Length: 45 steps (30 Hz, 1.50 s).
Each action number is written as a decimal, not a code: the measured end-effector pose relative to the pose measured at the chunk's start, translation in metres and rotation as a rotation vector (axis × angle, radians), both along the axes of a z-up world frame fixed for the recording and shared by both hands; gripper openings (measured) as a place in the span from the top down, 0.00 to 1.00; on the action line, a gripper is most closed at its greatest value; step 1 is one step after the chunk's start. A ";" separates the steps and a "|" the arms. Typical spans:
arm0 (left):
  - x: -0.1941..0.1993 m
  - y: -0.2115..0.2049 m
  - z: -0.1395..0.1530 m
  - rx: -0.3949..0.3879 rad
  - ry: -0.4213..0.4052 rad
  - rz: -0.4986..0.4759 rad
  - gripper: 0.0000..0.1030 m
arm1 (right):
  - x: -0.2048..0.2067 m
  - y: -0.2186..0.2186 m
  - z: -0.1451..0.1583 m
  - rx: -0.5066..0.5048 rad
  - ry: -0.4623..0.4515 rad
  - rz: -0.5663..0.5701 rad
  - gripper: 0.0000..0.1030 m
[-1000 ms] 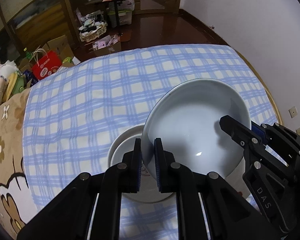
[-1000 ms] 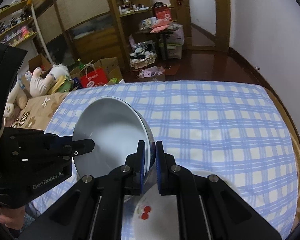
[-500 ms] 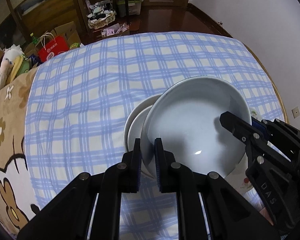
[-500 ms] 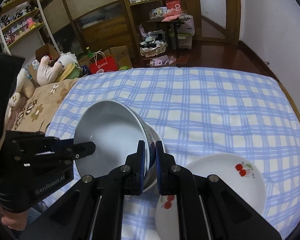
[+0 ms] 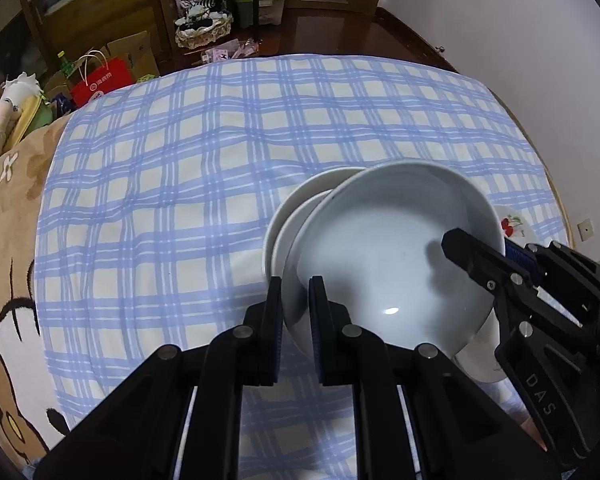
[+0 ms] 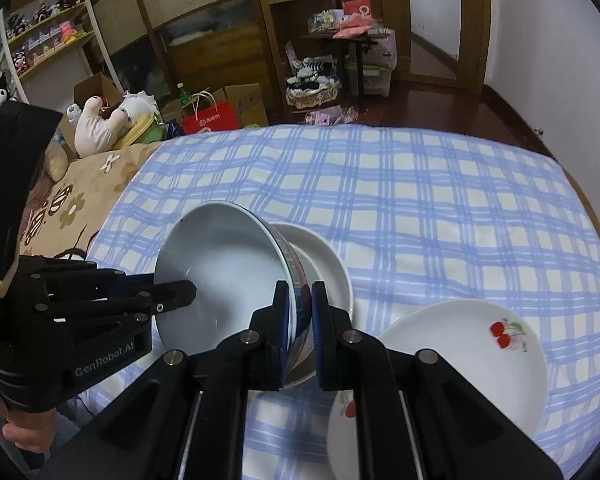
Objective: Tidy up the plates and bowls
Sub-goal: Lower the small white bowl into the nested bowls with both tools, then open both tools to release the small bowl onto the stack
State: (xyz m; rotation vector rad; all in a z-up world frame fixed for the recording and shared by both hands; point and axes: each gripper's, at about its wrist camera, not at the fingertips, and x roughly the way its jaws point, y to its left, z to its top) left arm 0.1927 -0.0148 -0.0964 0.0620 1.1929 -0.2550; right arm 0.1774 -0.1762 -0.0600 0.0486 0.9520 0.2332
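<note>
- The left tongs [image 5: 295, 300] are pinching the near-left rim of the big bowl [image 5: 388, 264]; the two fingers sit one inside the rim and one outside, pressed tight on it
- The big bowl hangs in the air between both tongs, tipped so its open side faces the left tongs; it is round, so it has no long side to line up
- The small white bowl [image 5: 296, 208] sits on the bed's blue checked sheet [image 5: 180, 160], just under and a bit behind the big bowl; part of it is hidden, and whether the two bowls touch cannot be told
- The right tongs [image 6: 300, 308] are pinching the other side of the big bowl's rim, where the blue pattern on its outside shows; they are shut tight on it too
- The cherry plates [image 6: 468, 356] lie on the sheet to the right of the bowls, close to the right tongs, one partly over the other
- The next move likely turns on this: the small bowl lies straight below the held bowl, so the big bowl would need to be made level and lowered; both tongs are equally near, one on each side
</note>
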 end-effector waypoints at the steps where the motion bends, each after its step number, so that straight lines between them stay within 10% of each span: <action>1: 0.001 0.001 -0.002 0.003 0.001 0.005 0.88 | 0.000 0.001 -0.002 0.001 0.001 0.003 0.89; 32: 0.018 0.017 -0.017 0.032 0.009 0.051 0.82 | 0.012 -0.007 -0.019 -0.007 0.000 0.005 0.86; 40: 0.021 0.028 -0.016 0.063 -0.006 0.096 0.48 | 0.019 -0.019 -0.012 0.021 0.009 -0.019 0.61; 45: 0.023 0.033 -0.016 0.085 -0.001 0.105 0.32 | 0.021 -0.031 -0.001 0.004 -0.021 -0.069 0.29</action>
